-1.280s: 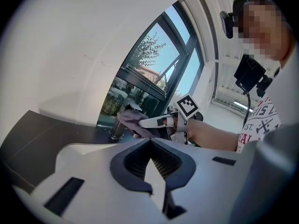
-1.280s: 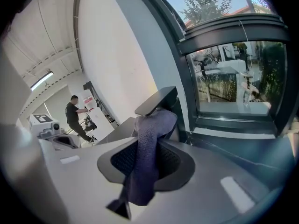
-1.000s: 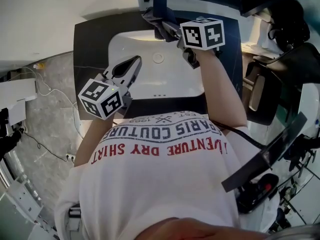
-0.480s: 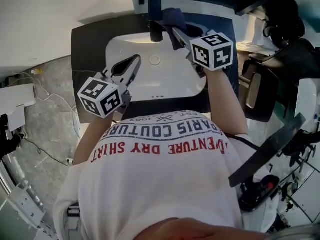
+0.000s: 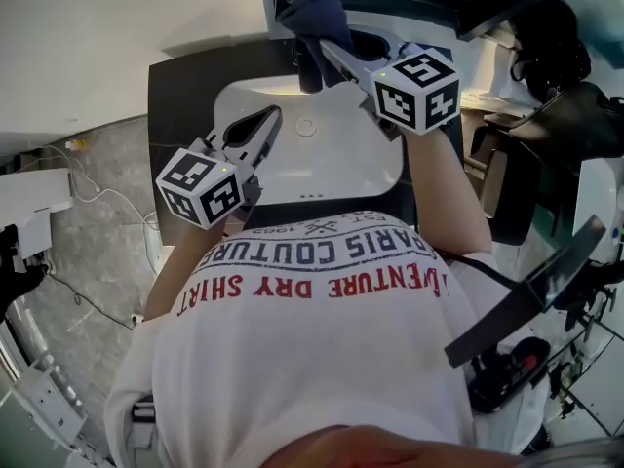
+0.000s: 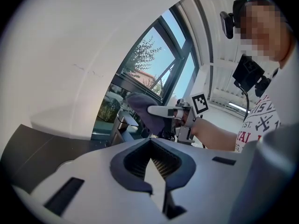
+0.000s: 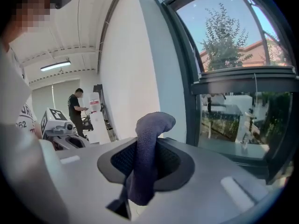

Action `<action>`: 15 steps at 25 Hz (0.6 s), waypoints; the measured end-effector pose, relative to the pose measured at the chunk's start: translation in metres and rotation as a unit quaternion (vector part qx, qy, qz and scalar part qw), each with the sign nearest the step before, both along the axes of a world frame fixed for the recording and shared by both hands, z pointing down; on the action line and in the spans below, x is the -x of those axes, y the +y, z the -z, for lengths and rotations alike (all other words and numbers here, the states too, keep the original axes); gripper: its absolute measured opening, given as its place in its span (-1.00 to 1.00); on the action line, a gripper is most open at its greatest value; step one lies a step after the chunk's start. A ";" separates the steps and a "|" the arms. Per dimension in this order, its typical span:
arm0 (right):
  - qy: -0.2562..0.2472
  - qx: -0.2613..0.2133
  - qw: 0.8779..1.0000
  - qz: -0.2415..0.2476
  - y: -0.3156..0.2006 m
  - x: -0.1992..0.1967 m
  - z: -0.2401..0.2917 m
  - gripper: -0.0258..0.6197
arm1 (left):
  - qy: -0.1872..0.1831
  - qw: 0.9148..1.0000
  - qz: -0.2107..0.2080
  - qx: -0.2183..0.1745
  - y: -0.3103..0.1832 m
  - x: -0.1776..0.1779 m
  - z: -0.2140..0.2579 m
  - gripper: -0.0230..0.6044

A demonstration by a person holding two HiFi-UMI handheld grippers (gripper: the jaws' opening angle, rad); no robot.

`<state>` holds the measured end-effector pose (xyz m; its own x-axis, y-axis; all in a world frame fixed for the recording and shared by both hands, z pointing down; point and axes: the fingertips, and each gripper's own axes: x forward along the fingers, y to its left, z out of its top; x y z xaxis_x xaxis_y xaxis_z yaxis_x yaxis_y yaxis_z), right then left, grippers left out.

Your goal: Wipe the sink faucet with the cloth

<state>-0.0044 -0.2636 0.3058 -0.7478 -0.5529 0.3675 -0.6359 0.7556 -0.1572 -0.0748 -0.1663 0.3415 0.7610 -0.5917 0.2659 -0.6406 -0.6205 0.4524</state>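
Above the white sink's (image 5: 234, 96) back edge, the right hand-held gripper (image 5: 330, 52) pinches a dark blue cloth (image 5: 314, 16) near the dark faucet's (image 5: 308, 71) top. Whether they touch is unclear, and wiping seems unfinished. The left hand-held gripper (image 5: 265, 120) is pressed together, empty.

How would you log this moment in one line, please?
right gripper: shut on cloth, by faucet | left gripper: shut, empty, over sink

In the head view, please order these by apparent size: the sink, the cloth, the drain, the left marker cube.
1. sink
2. left marker cube, nearer the camera, so barely above the cloth
3. cloth
4. drain
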 end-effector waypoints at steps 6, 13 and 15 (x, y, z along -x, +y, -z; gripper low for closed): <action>0.097 0.004 0.995 0.018 -0.013 0.028 -0.039 -0.67 | -0.001 1.000 0.005 0.006 -0.005 0.012 -0.007 -0.92; 0.115 0.001 0.993 0.008 -0.028 0.032 -0.045 -0.67 | -0.002 1.000 0.009 0.020 -0.005 0.022 -0.020 -0.92; 0.108 0.002 0.994 0.001 -0.034 0.031 -0.044 -0.67 | -0.001 1.000 0.008 0.020 -0.006 0.022 -0.019 -0.92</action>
<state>-0.0358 -0.2980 0.3498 -0.6520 -0.5504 0.5215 -0.6542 0.7561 -0.0199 -0.0967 -0.1728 0.3604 0.7506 -0.5930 0.2916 -0.6517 -0.5914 0.4748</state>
